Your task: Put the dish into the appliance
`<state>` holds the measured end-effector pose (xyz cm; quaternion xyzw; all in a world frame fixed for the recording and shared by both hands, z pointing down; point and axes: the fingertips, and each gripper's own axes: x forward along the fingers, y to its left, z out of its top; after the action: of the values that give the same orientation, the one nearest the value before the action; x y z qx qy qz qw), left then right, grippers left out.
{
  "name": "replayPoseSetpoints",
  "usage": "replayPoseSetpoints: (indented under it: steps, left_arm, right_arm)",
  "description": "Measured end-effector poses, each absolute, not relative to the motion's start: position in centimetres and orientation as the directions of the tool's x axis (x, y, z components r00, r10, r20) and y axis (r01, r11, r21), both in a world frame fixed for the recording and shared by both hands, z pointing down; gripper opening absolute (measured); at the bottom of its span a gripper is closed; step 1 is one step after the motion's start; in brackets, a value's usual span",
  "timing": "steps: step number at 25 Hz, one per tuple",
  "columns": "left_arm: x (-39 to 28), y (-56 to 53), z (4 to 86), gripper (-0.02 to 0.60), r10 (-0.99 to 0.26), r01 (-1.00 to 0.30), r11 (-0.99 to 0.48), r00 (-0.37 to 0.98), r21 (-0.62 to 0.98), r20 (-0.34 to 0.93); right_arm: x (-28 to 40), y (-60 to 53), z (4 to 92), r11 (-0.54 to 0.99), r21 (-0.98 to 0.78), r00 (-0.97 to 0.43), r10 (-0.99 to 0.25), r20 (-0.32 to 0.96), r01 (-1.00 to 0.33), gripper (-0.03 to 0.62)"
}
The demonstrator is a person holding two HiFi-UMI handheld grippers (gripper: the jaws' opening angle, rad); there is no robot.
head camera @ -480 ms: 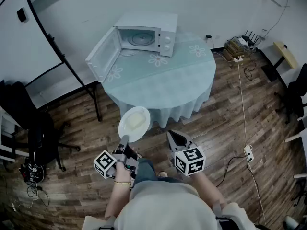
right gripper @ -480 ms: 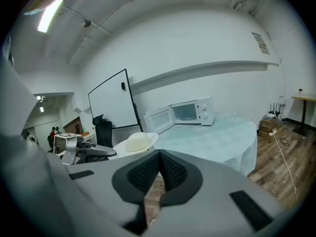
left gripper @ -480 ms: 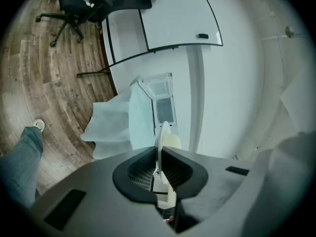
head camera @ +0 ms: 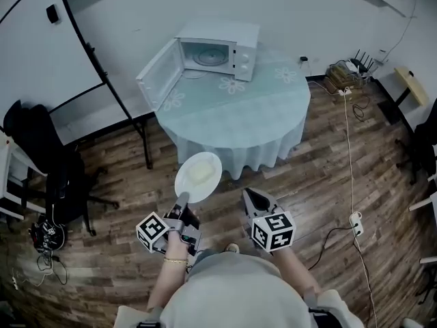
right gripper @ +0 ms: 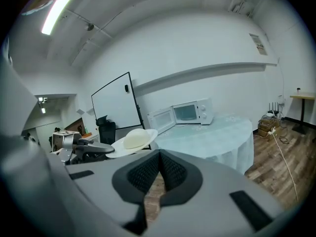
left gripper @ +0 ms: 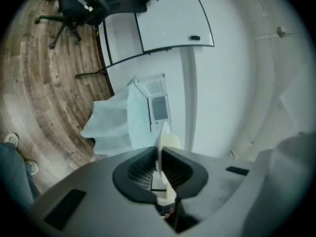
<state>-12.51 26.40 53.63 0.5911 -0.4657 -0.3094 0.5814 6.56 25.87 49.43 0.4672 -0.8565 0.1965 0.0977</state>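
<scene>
A white plate (head camera: 198, 176) carrying a pale round bun is held out in front of the person, short of the round table. My left gripper (head camera: 181, 201) is shut on the plate's near rim; in the left gripper view the plate (left gripper: 160, 141) stands edge-on between the pads. The white microwave (head camera: 217, 50) sits at the table's far side with its door (head camera: 159, 74) swung open to the left and the glass turntable visible inside. My right gripper (head camera: 254, 199) hangs beside the left one, shut and holding nothing. The right gripper view shows the plate (right gripper: 132, 140) and the microwave (right gripper: 184, 114).
The round table (head camera: 273, 108) wears a pale green cloth with flower prints. A whiteboard stand leg (head camera: 146, 149) rises left of the table. A black office chair (head camera: 48, 162) is at the left. Cables and a power strip (head camera: 354, 219) lie on the wood floor at the right.
The view has shifted slightly toward the table; the plate and both grippers keep the same hold and spacing.
</scene>
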Motion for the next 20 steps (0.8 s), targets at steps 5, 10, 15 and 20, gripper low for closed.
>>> replayPoseSetpoints:
  steps: [5, 10, 15, 20]
  left_arm:
    - [-12.6, 27.7, 53.3, 0.037, -0.907, -0.177, 0.119, 0.38, 0.977, 0.179]
    - [-12.7, 27.6, 53.0, 0.037, -0.907, -0.159, 0.106, 0.389, 0.982, 0.161]
    - [-12.8, 27.6, 52.8, 0.037, -0.908, -0.173, 0.122, 0.377, 0.977, 0.181]
    - [-12.4, 27.4, 53.0, 0.037, -0.915, -0.154, 0.109, 0.371, 0.982, 0.16]
  right_arm:
    - [5.8, 26.7, 49.0, 0.501, -0.244, -0.557, -0.758, 0.34, -0.83, 0.006]
    - [5.6, 26.7, 48.4, 0.498, -0.248, -0.556, -0.766, 0.322, -0.831, 0.005]
    - [5.8, 26.7, 48.0, 0.507, -0.226, -0.555, -0.771, 0.314, -0.832, 0.005]
    - [5.9, 26.9, 48.4, 0.519, -0.223, -0.565, -0.761, 0.319, -0.825, 0.006]
